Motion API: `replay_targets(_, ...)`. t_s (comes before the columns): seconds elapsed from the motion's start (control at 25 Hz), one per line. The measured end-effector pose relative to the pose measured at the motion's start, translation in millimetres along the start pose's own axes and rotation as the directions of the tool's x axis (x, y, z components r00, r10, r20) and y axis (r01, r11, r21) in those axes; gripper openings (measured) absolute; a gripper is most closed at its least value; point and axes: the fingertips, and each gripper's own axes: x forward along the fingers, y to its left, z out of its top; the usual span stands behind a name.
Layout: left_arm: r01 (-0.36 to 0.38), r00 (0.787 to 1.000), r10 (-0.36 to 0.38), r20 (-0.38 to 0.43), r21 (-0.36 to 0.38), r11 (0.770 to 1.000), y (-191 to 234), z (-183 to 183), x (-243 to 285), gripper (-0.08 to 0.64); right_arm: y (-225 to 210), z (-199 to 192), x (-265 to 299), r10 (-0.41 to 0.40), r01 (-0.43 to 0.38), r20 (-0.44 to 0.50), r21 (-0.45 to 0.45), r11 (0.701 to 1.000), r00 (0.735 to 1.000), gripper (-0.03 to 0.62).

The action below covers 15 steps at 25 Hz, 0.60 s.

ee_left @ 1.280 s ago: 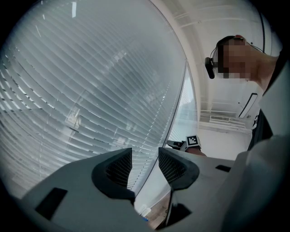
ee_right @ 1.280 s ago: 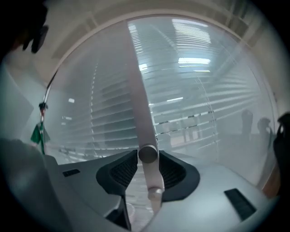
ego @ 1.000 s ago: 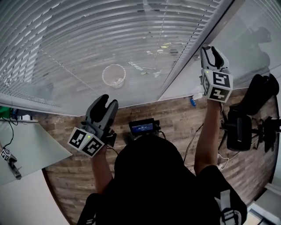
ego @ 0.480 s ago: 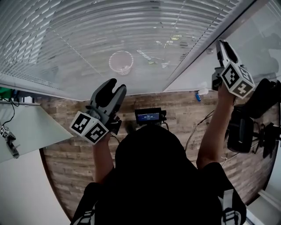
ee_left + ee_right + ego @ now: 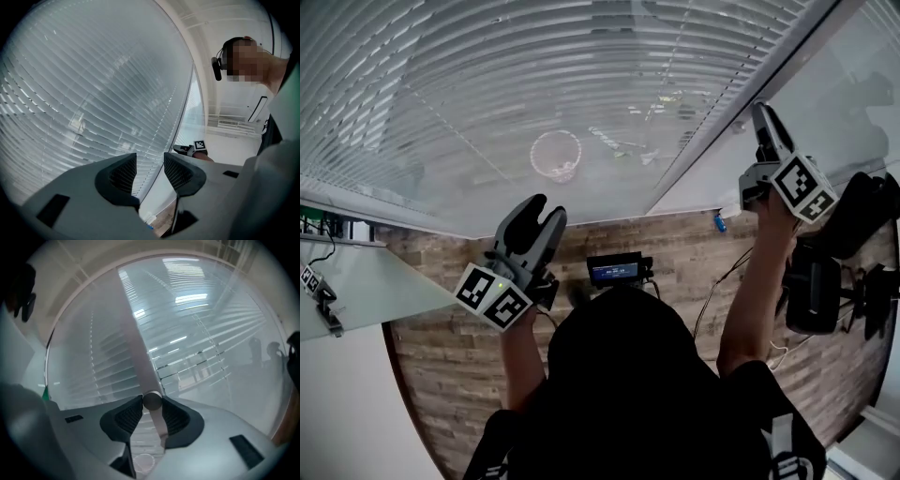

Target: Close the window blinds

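White slatted window blinds fill the upper head view, and their slats stand partly open, so the glass shows through. My right gripper is raised at the blinds' right edge. In the right gripper view it is shut on the grey tilt wand, whose round end sits between the pads. In the head view I cannot make out the wand. My left gripper is held lower, in front of the blinds. Its jaws are open with nothing between them.
A small screen sits on the wooden floor under the window. A white desk is at the left, a black chair at the right. A small blue thing lies by the window's base.
My right gripper has twisted about the wand and dropped slightly, so its marker cube now faces further right. The left gripper has barely moved.
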Motion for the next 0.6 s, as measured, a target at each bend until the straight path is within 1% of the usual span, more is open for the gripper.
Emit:
replay_targets(0.04, -0.005, 1.000, 0.005, -0.003, -0.002, 1.000, 0.1, -1.0, -2.4, 0.193, 0.9, -4.5, -1.7, -0.019, 0.018, -0.014, -0.080, 0.997, 1.000, 0.130)
replay_targets(0.08, -0.010, 1.000, 0.010, -0.006, -0.002, 1.000, 0.0, -1.3, -4.3, 0.193, 1.6, -7.9, -3.5, -0.049, 0.044, -0.027, -0.182, 0.982, 0.998, 0.132)
replay_targets(0.12, -0.013, 1.000, 0.013, -0.008, -0.001, 1.000, -0.1, -0.7, -5.2, 0.193, 2.6, -9.2, -5.2, -0.086, 0.073, -0.034, -0.293, 0.953, 0.996, 0.144)
replay_targets(0.2, -0.015, 1.000, 0.015, -0.007, 0.004, 1.000, -0.1, 2.4, -4.2, 0.193, 5.8, -7.5, -6.7, -0.156, 0.120, -0.034, -0.487, 0.865, 0.987, 0.161)
replay_targets(0.24, -0.014, 1.000, 0.014, -0.005, 0.006, 1.000, -0.2, 3.8, -3.3, 0.193, 7.8, -6.4, -6.5, -0.180, 0.132, -0.032, -0.554, 0.822, 0.983, 0.161)
replay_targets(0.28, -0.014, 1.000, 0.014, -0.003, 0.007, 1.000, -0.6, 4.4, -2.9, 0.193, 10.0, -5.9, -5.9, -0.194, 0.137, -0.030, -0.601, 0.787, 0.981, 0.161)
replay_targets(0.32, -0.013, 1.000, 0.013, -0.003, 0.007, 1.000, -0.9, 4.3, -2.9, 0.193, 12.3, -6.0, -4.9, -0.202, 0.138, -0.030, -0.635, 0.760, 0.979, 0.161)
replay_targets(0.48, -0.018, 1.000, 0.018, -0.006, 0.008, 1.000, 0.1, 2.9, -4.5, 0.193, 14.8, -6.7, -0.2, -0.249, 0.147, -0.034, -0.726, 0.672, 0.968, 0.160)
replay_targets(0.52, -0.018, 1.000, 0.018, -0.005, 0.008, 1.000, 0.4, 3.5, -4.0, 0.193, 13.6, -5.4, 0.5, -0.262, 0.151, -0.036, -0.740, 0.656, 0.964, 0.153)
replay_targets(0.56, -0.018, 1.000, 0.018, -0.003, 0.009, 1.000, 0.5, 4.6, -3.4, 0.193, 12.9, -3.4, 0.9, -0.269, 0.154, -0.036, -0.745, 0.649, 0.962, 0.132)
replay_targets(0.6, -0.019, 1.000, 0.019, -0.002, 0.010, 1.000, 0.1, 5.7, -3.1, 0.193, 12.6, -1.5, 1.0, -0.271, 0.156, -0.036, -0.743, 0.651, 0.962, 0.132)
